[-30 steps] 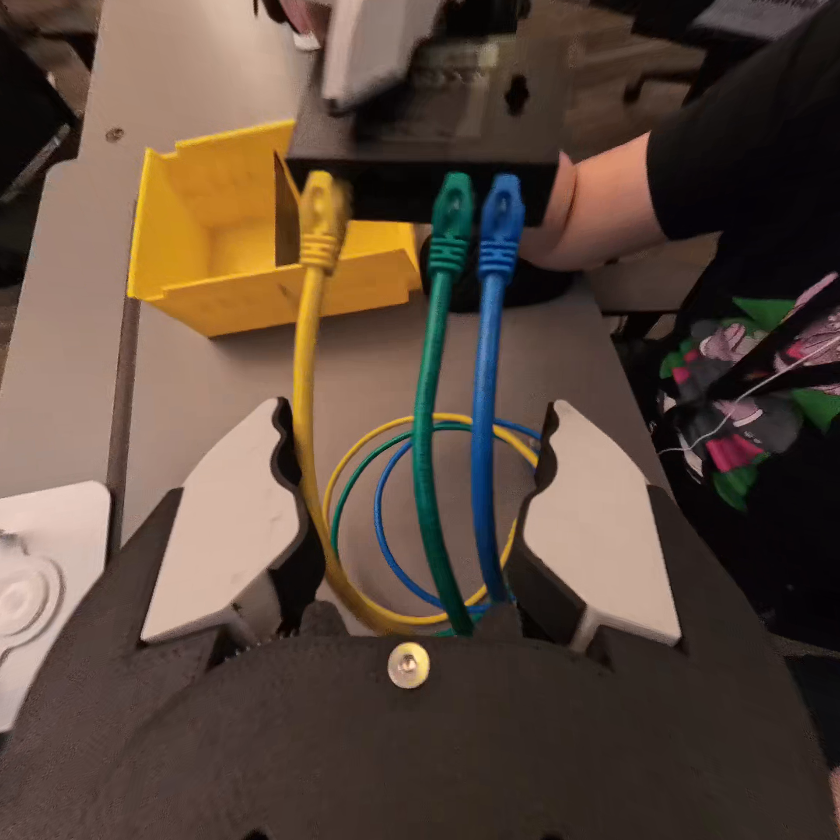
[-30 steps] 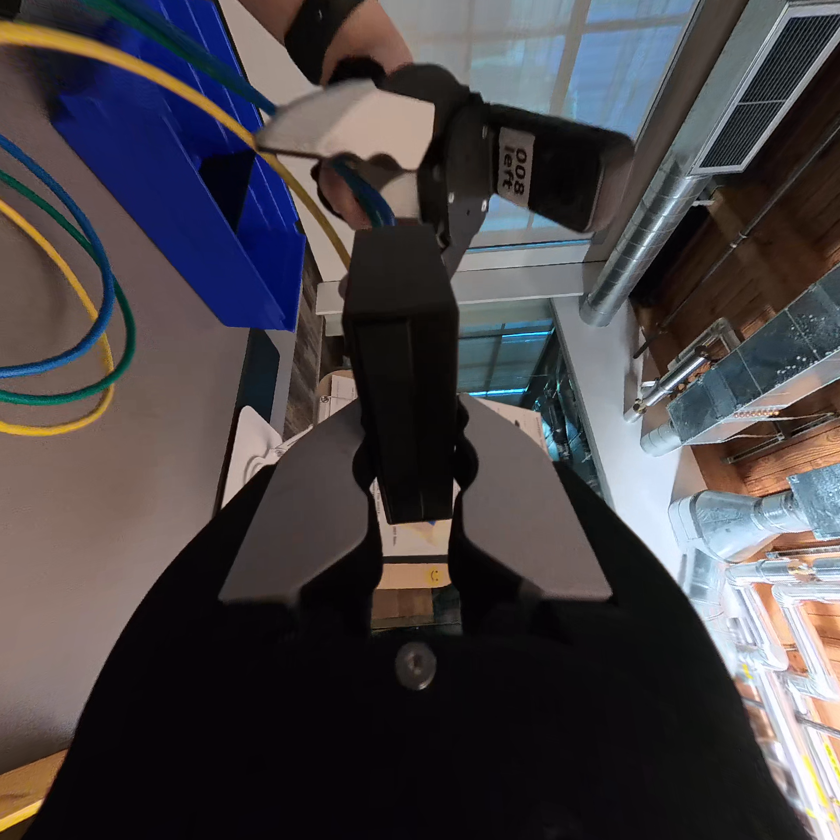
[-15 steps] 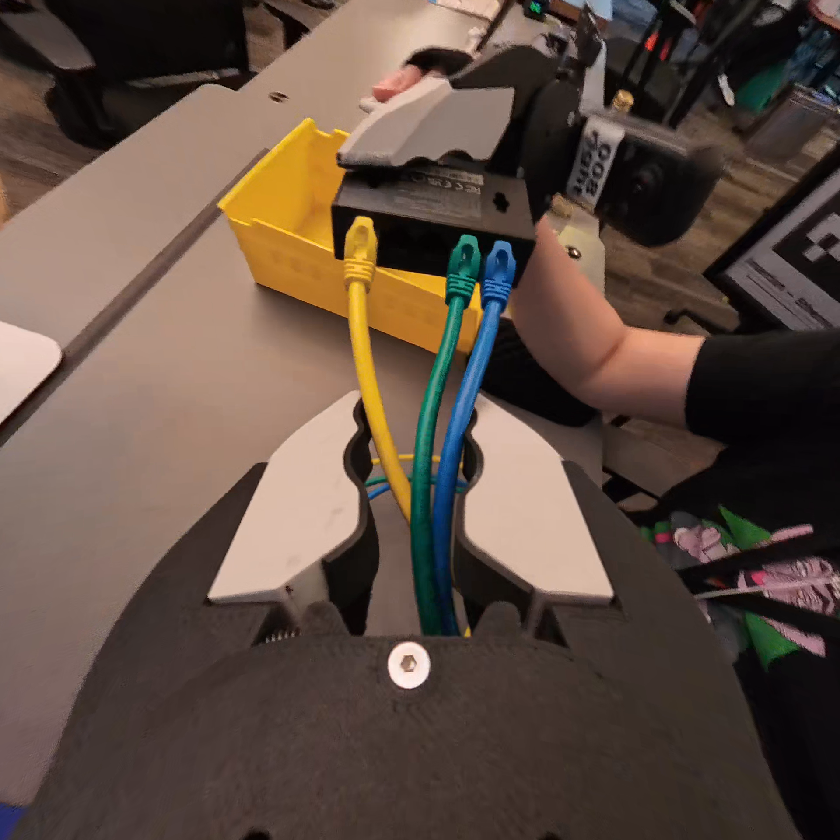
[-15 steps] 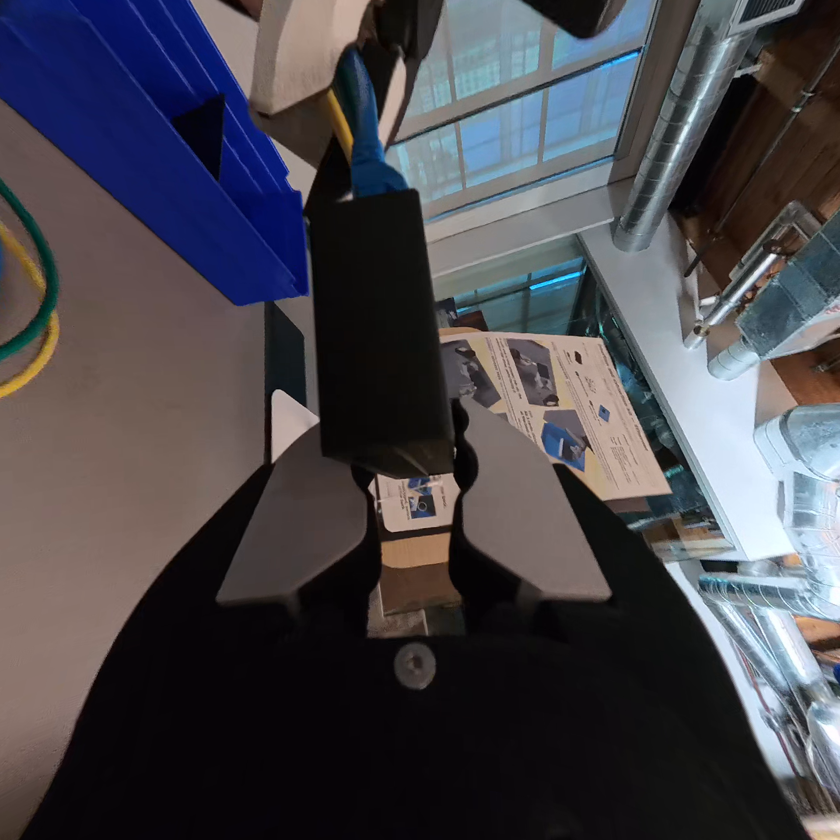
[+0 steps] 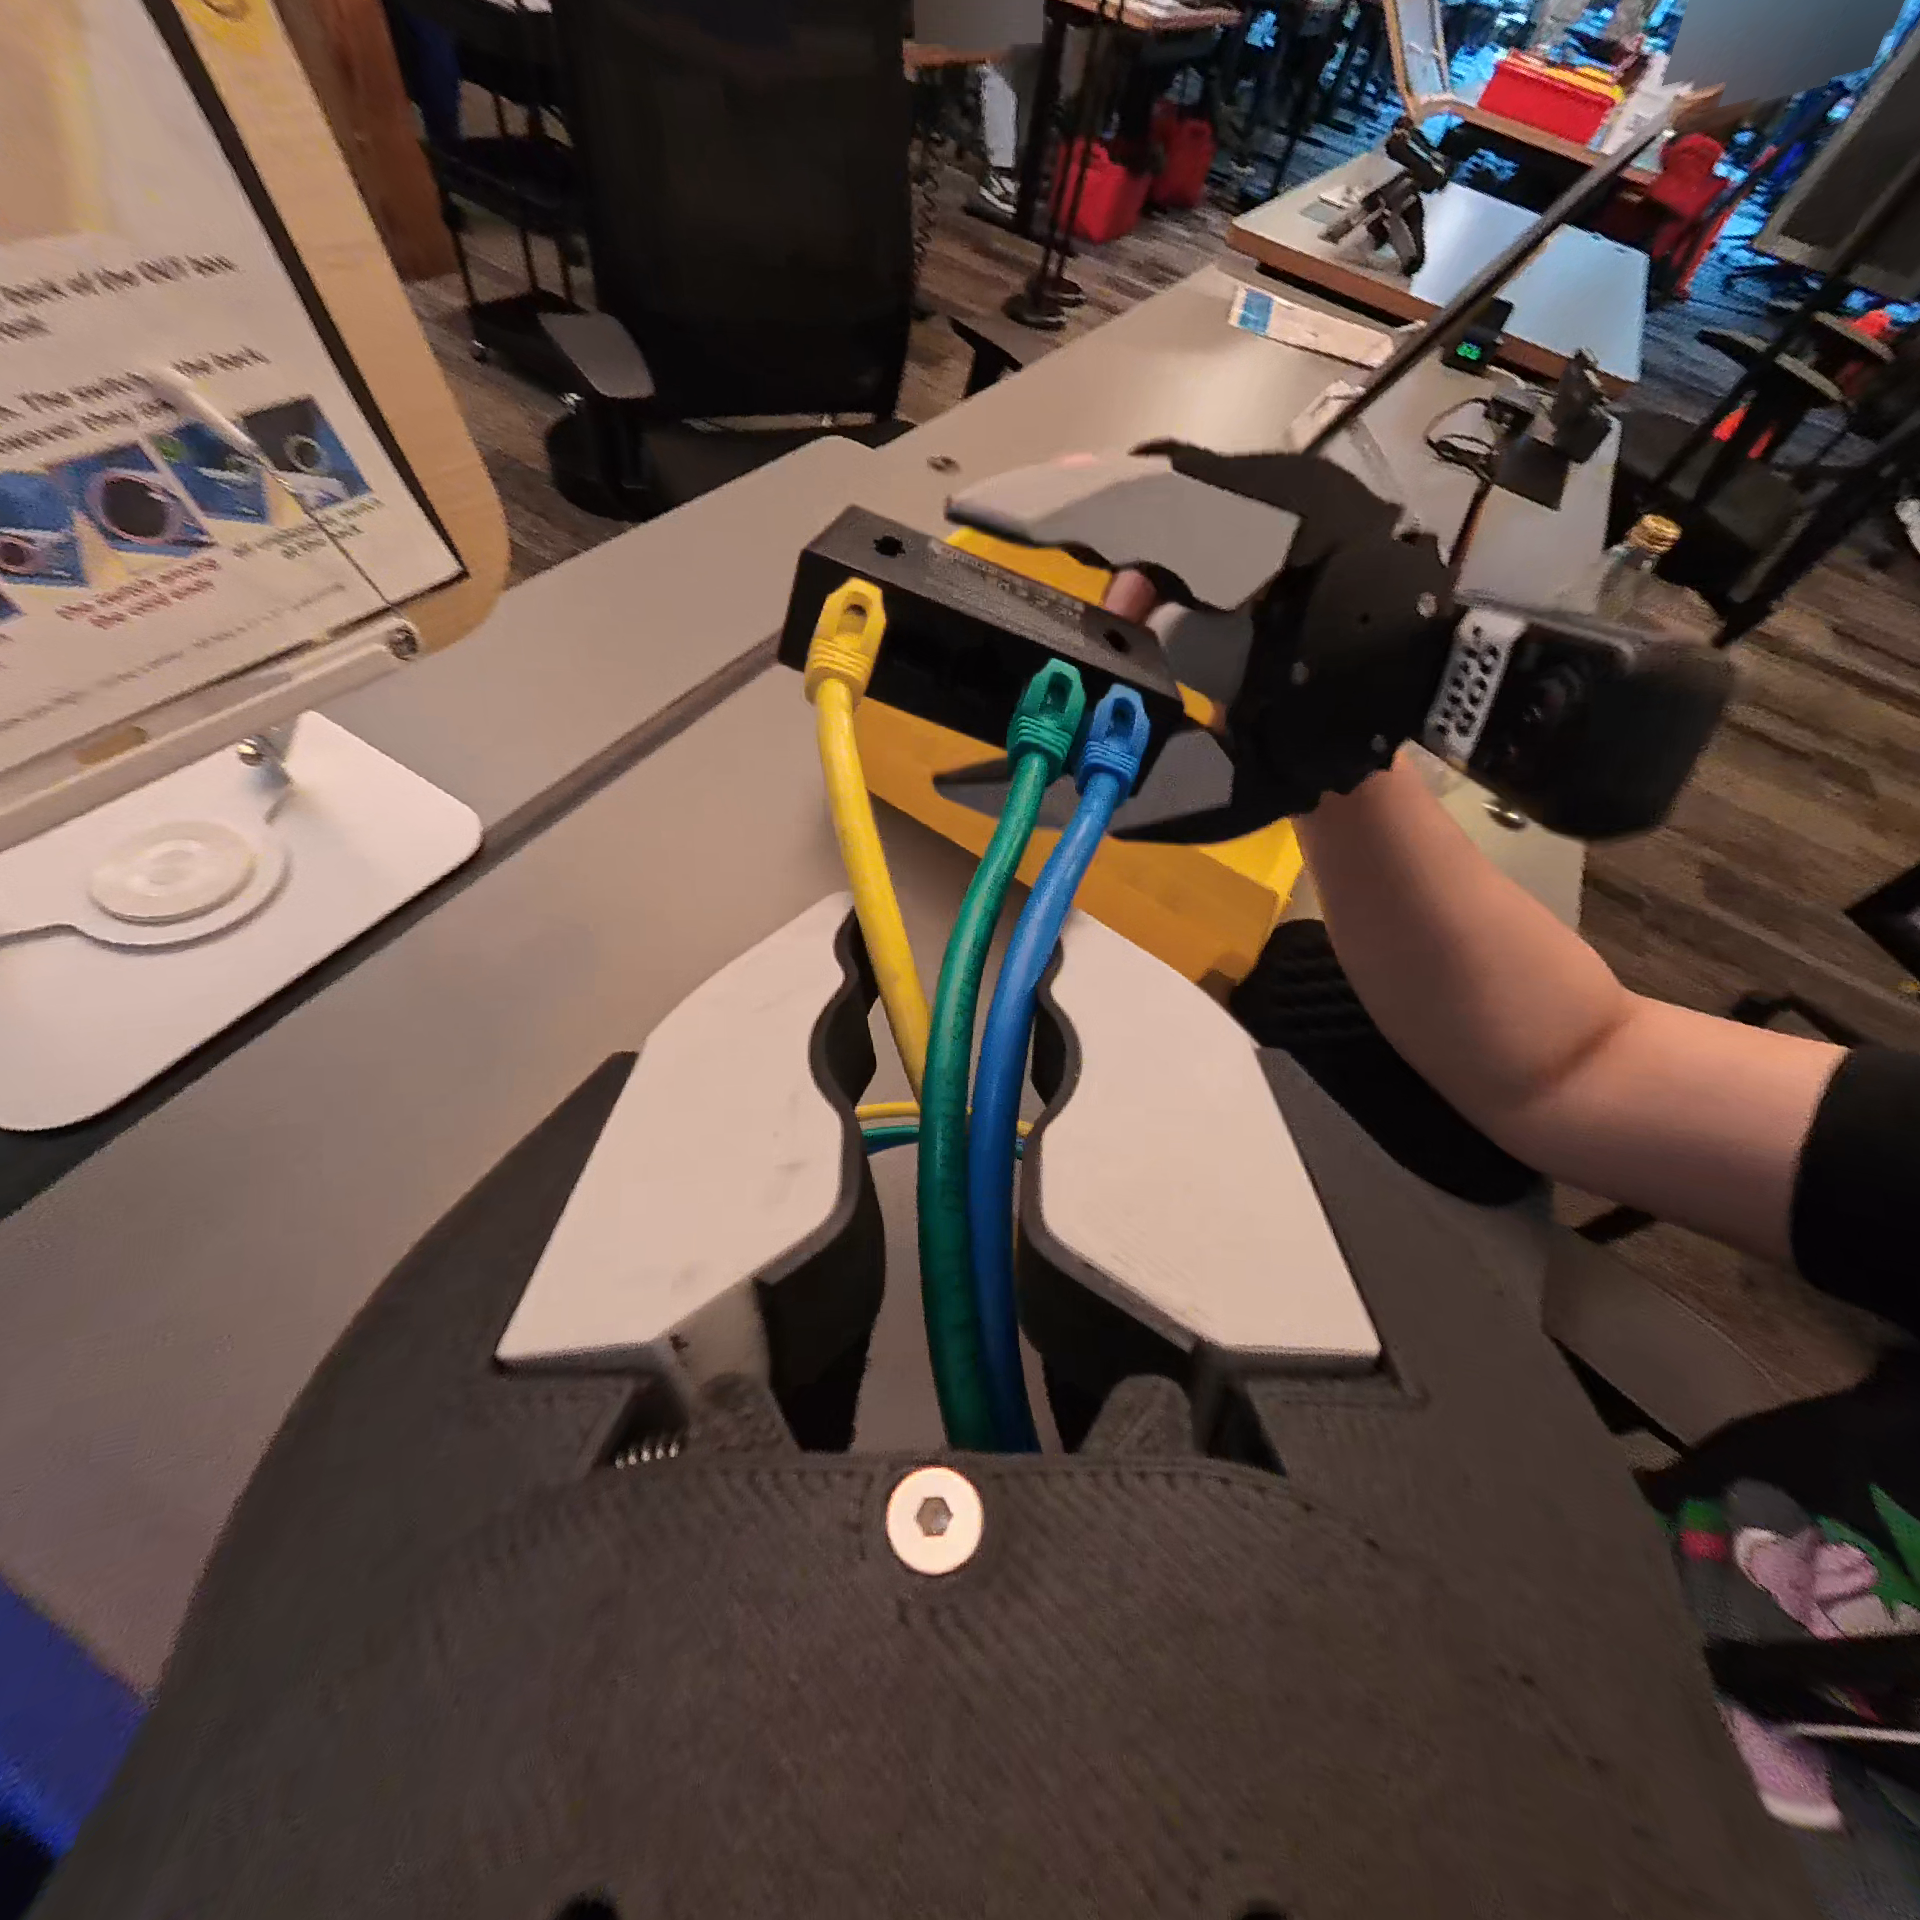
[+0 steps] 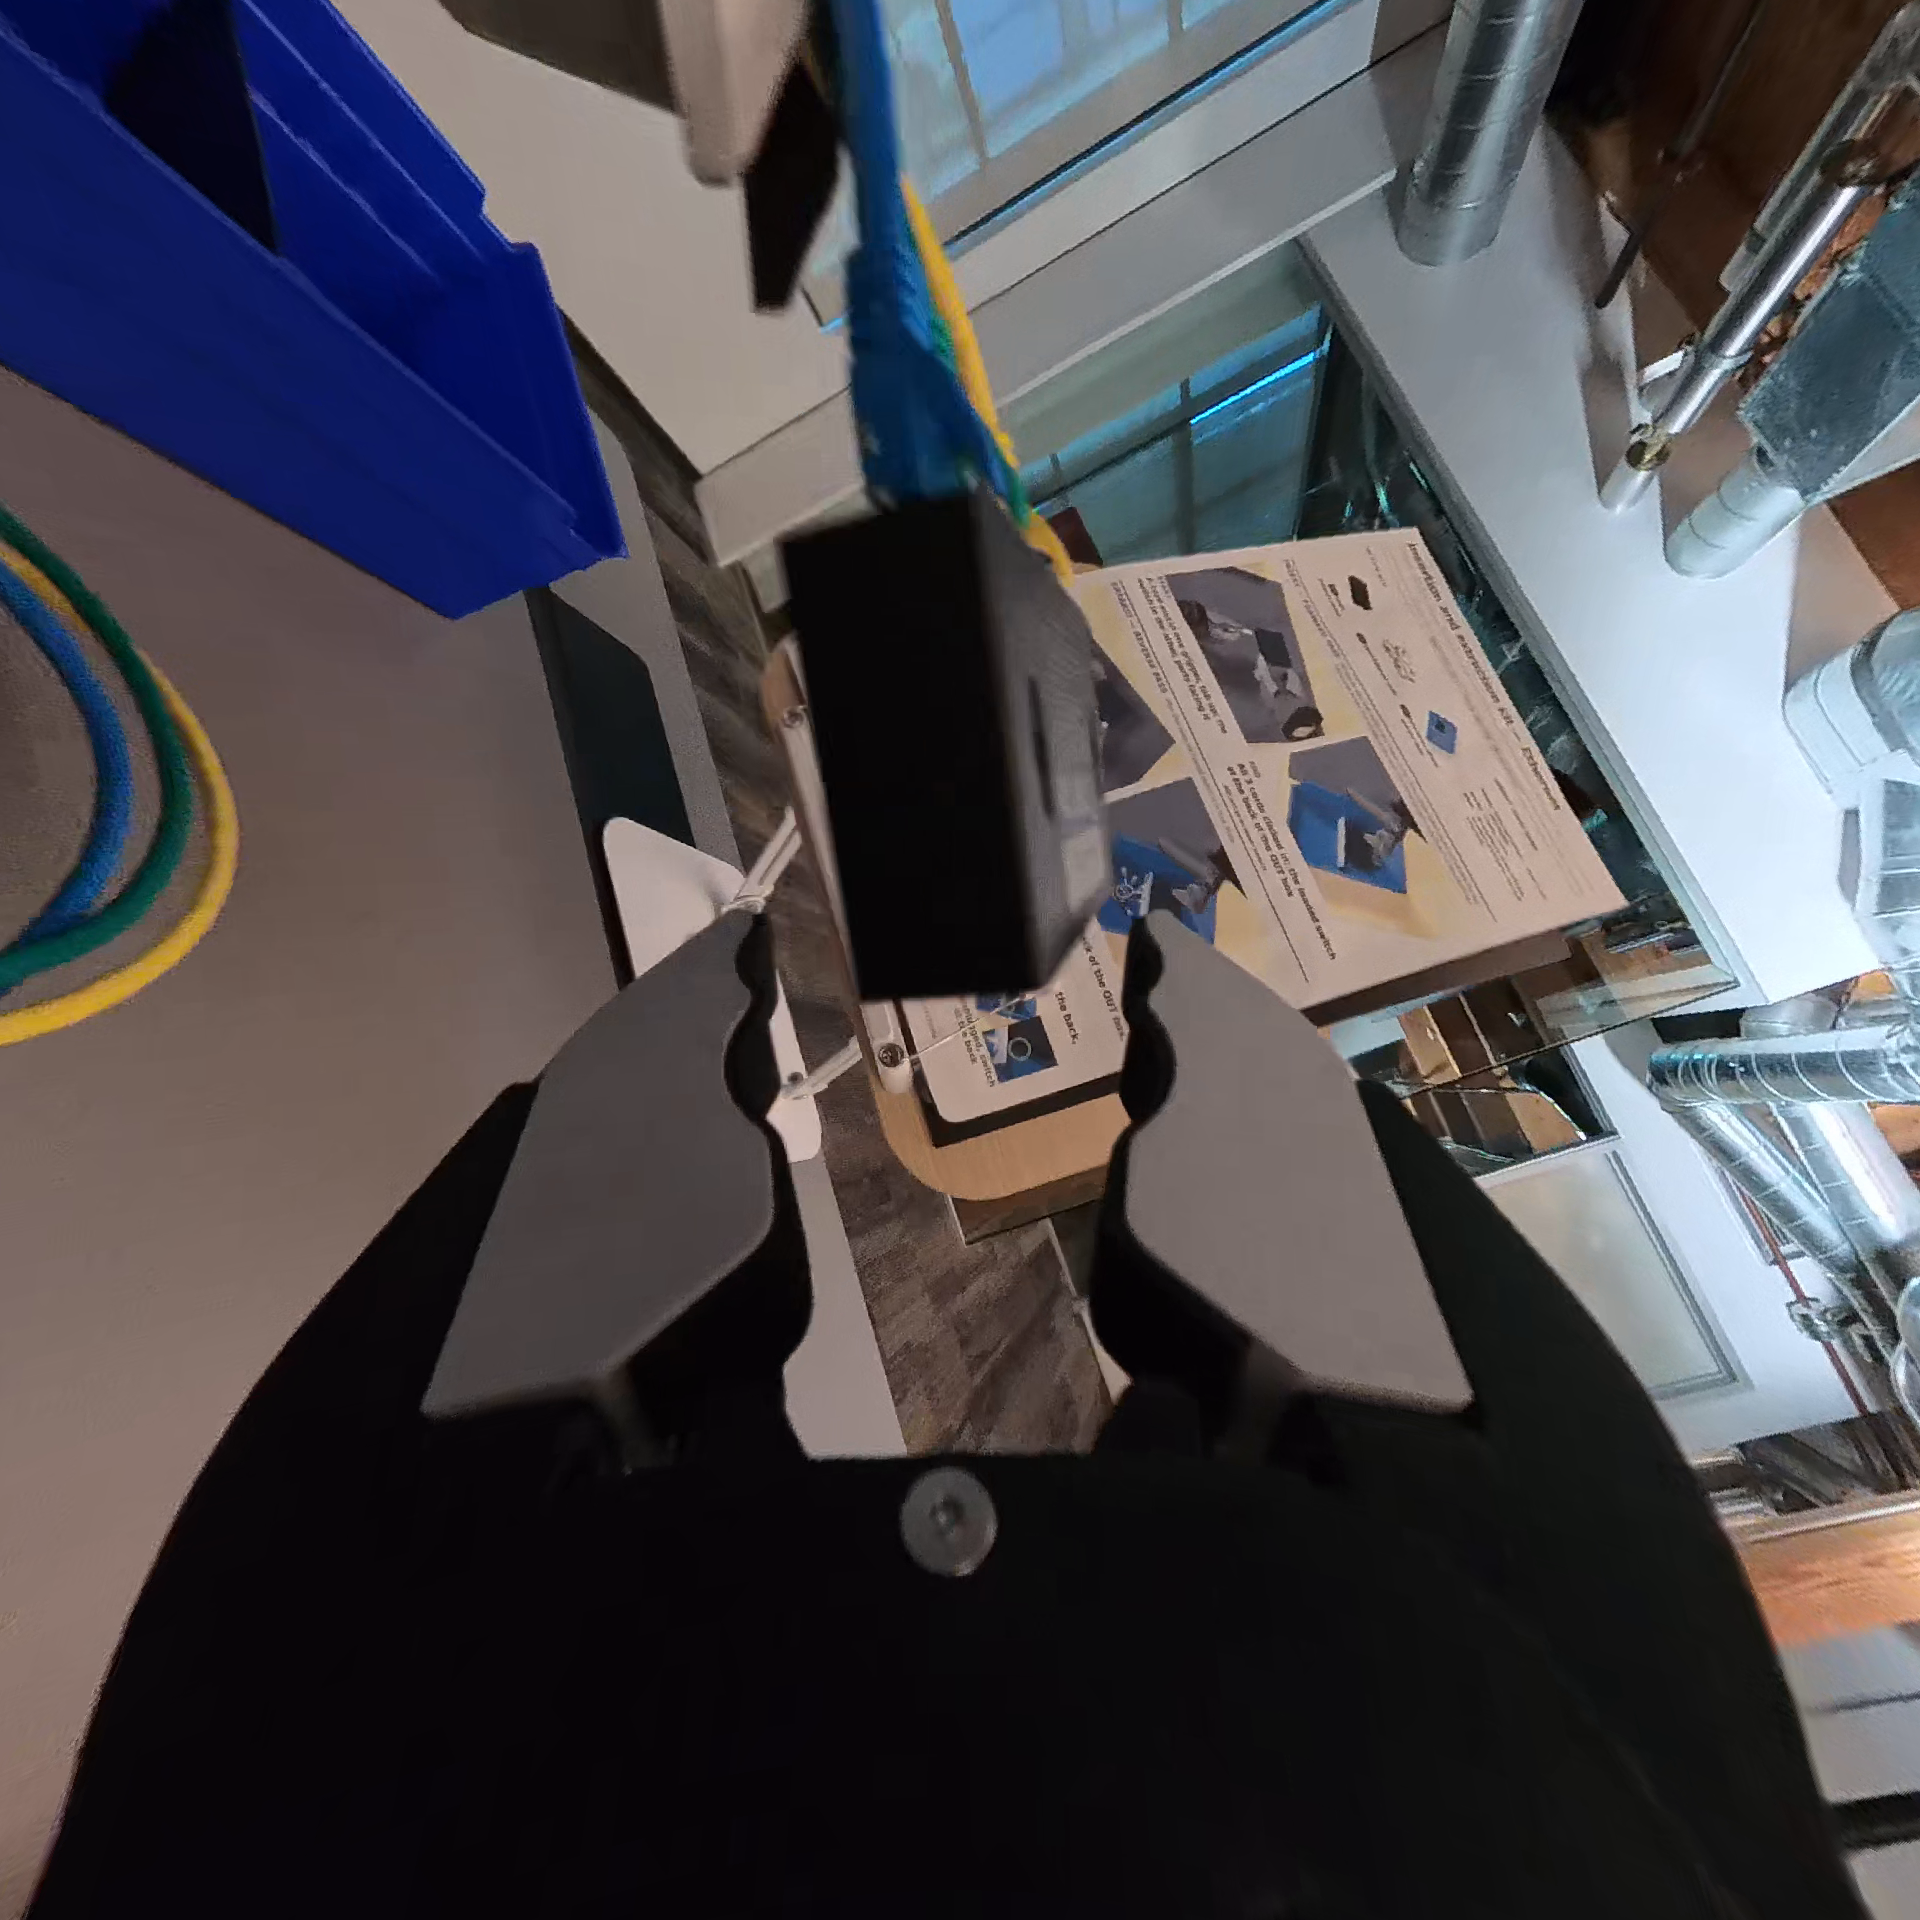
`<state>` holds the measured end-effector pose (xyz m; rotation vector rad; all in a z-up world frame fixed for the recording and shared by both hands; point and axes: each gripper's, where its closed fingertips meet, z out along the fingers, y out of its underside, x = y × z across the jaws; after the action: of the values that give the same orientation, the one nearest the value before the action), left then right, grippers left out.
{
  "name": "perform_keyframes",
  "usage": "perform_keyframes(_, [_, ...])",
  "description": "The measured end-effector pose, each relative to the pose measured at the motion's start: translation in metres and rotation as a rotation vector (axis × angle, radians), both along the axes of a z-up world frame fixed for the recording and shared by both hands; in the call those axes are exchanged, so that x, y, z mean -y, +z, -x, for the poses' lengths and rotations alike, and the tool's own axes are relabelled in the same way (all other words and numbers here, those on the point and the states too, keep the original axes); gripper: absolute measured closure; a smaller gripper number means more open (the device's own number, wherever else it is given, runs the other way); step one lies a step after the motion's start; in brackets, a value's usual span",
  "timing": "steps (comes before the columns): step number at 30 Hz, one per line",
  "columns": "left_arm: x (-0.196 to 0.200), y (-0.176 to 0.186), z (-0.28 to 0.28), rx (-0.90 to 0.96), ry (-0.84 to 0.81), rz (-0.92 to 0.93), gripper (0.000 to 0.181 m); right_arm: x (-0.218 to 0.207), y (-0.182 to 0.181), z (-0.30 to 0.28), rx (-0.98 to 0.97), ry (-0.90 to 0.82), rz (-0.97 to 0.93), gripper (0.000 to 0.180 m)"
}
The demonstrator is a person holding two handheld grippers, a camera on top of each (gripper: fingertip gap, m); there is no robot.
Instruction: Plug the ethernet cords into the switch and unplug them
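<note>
The black switch (image 5: 977, 623) is in the air above the grey table (image 5: 416, 1039). A yellow cord (image 5: 862, 831), a green cord (image 5: 987, 883) and a blue cord (image 5: 1049, 883) are plugged into its front. My left gripper (image 5: 951, 935) is shut on the cords a short way below the plugs. My right gripper (image 6: 951, 935) is open; its jaws straddle the near end of the switch (image 6: 925, 769) with gaps on both sides. The cords' slack loops (image 6: 156, 831) lie on the table.
A yellow bin (image 5: 1143, 883) stands on the table behind the switch, and a blue bin (image 6: 260, 312) lies near the loops. An instruction board (image 5: 208, 416) on a white stand (image 5: 208, 883) is at the left. A person's forearm (image 5: 1507, 1018) reaches in from the right. My right fingertips sit around 10 cm from my left ones.
My left gripper, open a second ago, has closed on the three cords. My right gripper has opened and let go of the switch. Both views have swung round.
</note>
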<state>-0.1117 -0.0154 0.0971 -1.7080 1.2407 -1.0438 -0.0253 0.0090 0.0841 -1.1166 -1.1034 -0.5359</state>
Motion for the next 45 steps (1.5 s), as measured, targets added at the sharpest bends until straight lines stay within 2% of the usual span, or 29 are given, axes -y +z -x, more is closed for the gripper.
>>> perform_keyframes(2, [-0.005, 0.002, 0.001, 0.007, 0.040, -0.019, 0.155, -0.002, 0.001, 0.010, 0.034, -0.039, -0.027, 0.116])
perform_keyframes(4, [-0.008, 0.002, 0.001, 0.009, 0.064, -0.034, 0.155, -0.004, 0.013, 0.014, 0.061, -0.146, -0.147, 0.136])
perform_keyframes(6, [-0.005, 0.002, -0.001, 0.016, 0.056, -0.047, 0.155, -0.007, 0.022, 0.014, 0.098, -0.274, -0.229, 0.144])
perform_keyframes(9, [0.013, 0.004, -0.005, 0.035, -0.004, -0.043, 0.148, -0.009, 0.023, 0.012, 0.067, -0.350, -0.215, 0.150])
perform_keyframes(13, [0.041, 0.023, -0.004, 0.115, -0.133, -0.060, 0.123, -0.002, 0.032, 0.005, -0.075, -0.202, -0.206, 0.148])
perform_keyframes(15, [0.044, 0.035, 0.002, 0.141, -0.160, -0.130, 0.110, 0.005, 0.031, 0.008, -0.078, -0.077, -0.191, 0.148])
perform_keyframes(18, [0.046, 0.062, 0.015, 0.251, -0.205, -0.211, 0.108, 0.004, 0.027, -0.004, -0.152, -0.010, -0.158, 0.148])
perform_keyframes(20, [0.038, 0.072, 0.023, 0.294, -0.202, -0.342, 0.108, 0.014, 0.021, 0.004, -0.168, 0.156, -0.146, 0.149])
perform_keyframes(22, [0.028, 0.071, 0.024, 0.275, -0.185, -0.505, 0.108, 0.017, 0.023, 0.003, -0.190, 0.182, -0.164, 0.149])
perform_keyframes(25, [0.016, 0.045, 0.010, 0.088, -0.191, -0.756, 0.103, 0.035, 0.033, 0.015, -0.231, 0.317, -0.158, 0.148])
perform_keyframes(31, [0.045, 0.022, -0.032, -0.025, -0.335, -1.067, 0.114, 0.077, 0.045, 0.049, -0.333, 0.649, -0.098, 0.149])
perform_keyframes(35, [0.071, 0.014, -0.046, -0.077, -0.442, -1.214, 0.126, 0.092, 0.045, 0.055, -0.339, 0.751, -0.088, 0.149])
perform_keyframes(36, [0.072, 0.013, -0.048, -0.101, -0.449, -1.256, 0.130, 0.091, 0.041, 0.056, -0.320, 0.751, -0.078, 0.148])
perform_keyframes(38, [0.073, 0.011, -0.050, -0.143, -0.446, -1.319, 0.127, 0.091, 0.038, 0.056, -0.301, 0.746, -0.086, 0.148])
perform_keyframes(45, [0.072, 0.006, -0.043, -0.237, -0.425, -1.388, 0.132, 0.092, 0.033, 0.060, -0.254, 0.750, -0.095, 0.148])
